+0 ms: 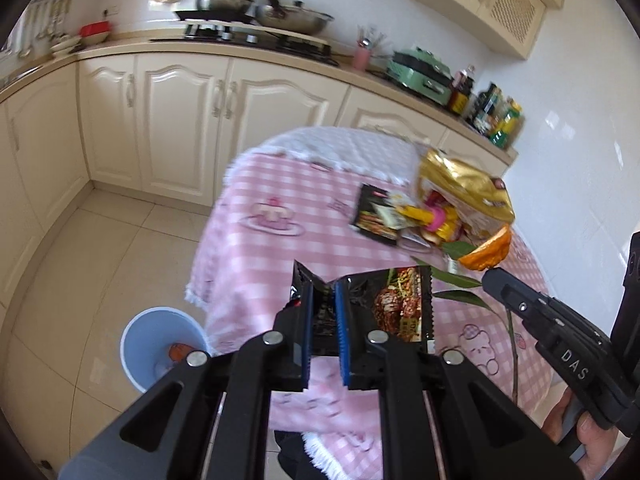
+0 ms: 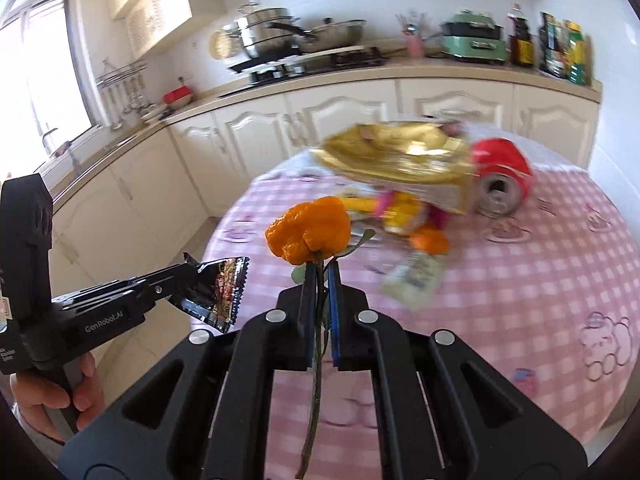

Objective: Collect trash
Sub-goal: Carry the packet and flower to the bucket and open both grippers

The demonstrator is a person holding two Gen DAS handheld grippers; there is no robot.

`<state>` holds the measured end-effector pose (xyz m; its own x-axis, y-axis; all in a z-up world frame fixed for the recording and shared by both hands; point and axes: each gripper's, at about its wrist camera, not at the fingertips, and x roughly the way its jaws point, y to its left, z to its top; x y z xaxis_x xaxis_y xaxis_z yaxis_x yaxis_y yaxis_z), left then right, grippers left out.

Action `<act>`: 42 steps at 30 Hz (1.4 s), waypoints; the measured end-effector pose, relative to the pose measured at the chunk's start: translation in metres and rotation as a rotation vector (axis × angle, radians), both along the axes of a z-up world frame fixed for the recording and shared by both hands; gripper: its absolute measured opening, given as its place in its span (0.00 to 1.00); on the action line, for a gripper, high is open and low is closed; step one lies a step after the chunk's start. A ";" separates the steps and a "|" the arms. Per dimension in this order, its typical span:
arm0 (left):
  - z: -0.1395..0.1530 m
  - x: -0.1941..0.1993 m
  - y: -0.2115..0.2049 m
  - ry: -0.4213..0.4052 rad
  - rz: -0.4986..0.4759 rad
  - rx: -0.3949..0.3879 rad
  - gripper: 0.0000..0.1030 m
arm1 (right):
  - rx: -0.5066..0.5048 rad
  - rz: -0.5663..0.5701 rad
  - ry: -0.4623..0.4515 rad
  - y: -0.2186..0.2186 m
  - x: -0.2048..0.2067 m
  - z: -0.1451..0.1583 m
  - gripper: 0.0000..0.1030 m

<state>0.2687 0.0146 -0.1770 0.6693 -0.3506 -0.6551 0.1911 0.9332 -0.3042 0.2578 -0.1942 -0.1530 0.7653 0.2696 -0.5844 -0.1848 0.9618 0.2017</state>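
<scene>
**Both grippers loaded, bin waiting at lower left**

Left gripper (image 1: 324, 320) is seen at the bottom centre of its own view with the jaws pressed together on a black snack wrapper (image 1: 400, 304), which is pinched by its crumpled left part so that the printed side fans out to the right. In the right wrist view, the right gripper (image 2: 320, 300) is closed on the thin green stem of an orange flower (image 2: 308, 232), whose head stands just above the fingertips while the stem trails down between the pads towards the lower edge. A grip on the stem rather than the head is judged to be what keeps the bloom from being crushed.

Just beyond, at the lower left of the left wrist view, a pale blue bin (image 1: 160, 344) stands on the floor beside the table (image 1: 280, 184), with something orange already inside. Both held pieces are therefore judged to be bound for it.

Farther back, towards the centre right of the right wrist view, more rubbish is left on the pink checked cloth: a gold bag (image 2: 400, 160), a red can (image 2: 500, 180) lying on its side, and small yellow and pink wrappers under the bag. A kitchen counter (image 2: 400, 72) with pans is seen across the top.
</scene>
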 end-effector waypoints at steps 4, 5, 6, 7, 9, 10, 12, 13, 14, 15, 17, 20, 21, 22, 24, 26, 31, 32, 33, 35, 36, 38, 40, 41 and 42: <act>-0.001 -0.008 0.045 -0.003 0.073 -0.024 0.09 | 0.000 0.093 0.009 0.046 0.008 -0.003 0.06; -0.003 -0.009 0.057 -0.002 0.094 -0.026 0.09 | 0.000 0.120 0.014 0.060 0.010 -0.005 0.06; -0.006 -0.011 0.072 0.000 0.122 -0.021 0.09 | -0.001 0.157 0.023 0.078 0.014 -0.008 0.06; -0.010 -0.013 0.086 0.005 0.149 -0.013 0.09 | -0.002 0.183 0.028 0.091 0.016 -0.012 0.06; -0.019 -0.015 0.117 0.022 0.222 0.000 0.09 | -0.008 0.246 0.049 0.125 0.024 -0.022 0.06; -0.024 -0.015 0.130 0.033 0.250 0.000 0.09 | -0.009 0.267 0.057 0.137 0.027 -0.027 0.06; -0.040 -0.013 0.160 0.067 0.321 0.004 0.09 | -0.016 0.323 0.089 0.171 0.039 -0.045 0.06; -0.049 -0.011 0.174 0.085 0.357 0.016 0.09 | -0.019 0.339 0.100 0.183 0.043 -0.052 0.06; -0.055 -0.010 0.182 0.096 0.377 0.023 0.09 | -0.025 0.356 0.114 0.198 0.048 -0.061 0.06; -0.067 -0.006 0.197 0.119 0.412 0.036 0.09 | -0.034 0.369 0.128 0.210 0.054 -0.070 0.06; -0.083 0.001 0.213 0.151 0.444 0.041 0.09 | -0.055 0.394 0.164 0.237 0.068 -0.094 0.06; -0.115 0.015 0.233 0.214 0.484 0.049 0.09 | -0.081 0.416 0.227 0.269 0.092 -0.131 0.06; -0.129 0.023 0.241 0.240 0.501 0.048 0.09 | -0.079 0.414 0.245 0.278 0.102 -0.145 0.06; -0.137 0.027 0.245 0.254 0.508 0.049 0.09 | -0.088 0.411 0.257 0.285 0.107 -0.155 0.06; -0.160 0.040 0.256 0.295 0.527 0.050 0.09 | -0.086 0.404 0.288 0.294 0.123 -0.175 0.07; -0.175 0.050 0.263 0.322 0.534 0.049 0.09 | -0.095 0.389 0.324 0.302 0.140 -0.196 0.07; -0.215 0.076 0.270 0.393 0.528 0.048 0.09 | -0.138 0.372 0.375 0.306 0.158 -0.229 0.07; -0.220 0.079 0.269 0.401 0.524 0.049 0.09 | -0.149 0.367 0.381 0.306 0.159 -0.234 0.07; -0.226 0.084 0.267 0.412 0.519 0.049 0.09 | -0.163 0.360 0.386 0.305 0.161 -0.239 0.07; -0.237 0.094 0.264 0.431 0.501 0.054 0.09 | -0.174 0.354 0.393 0.305 0.164 -0.245 0.07; -0.241 0.098 0.261 0.436 0.495 0.057 0.09 | -0.188 0.349 0.394 0.305 0.165 -0.248 0.07; -0.250 0.107 0.257 0.452 0.480 0.063 0.09 | -0.202 0.345 0.392 0.304 0.166 -0.252 0.08; -0.257 0.115 0.252 0.460 0.468 0.067 0.09 | -0.216 0.336 0.390 0.301 0.166 -0.255 0.11; -0.260 0.117 0.249 0.467 0.461 0.065 0.09 | -0.219 0.331 0.390 0.299 0.165 -0.256 0.15; -0.263 0.119 0.246 0.471 0.452 0.061 0.10 | -0.217 0.325 0.393 0.297 0.166 -0.258 0.22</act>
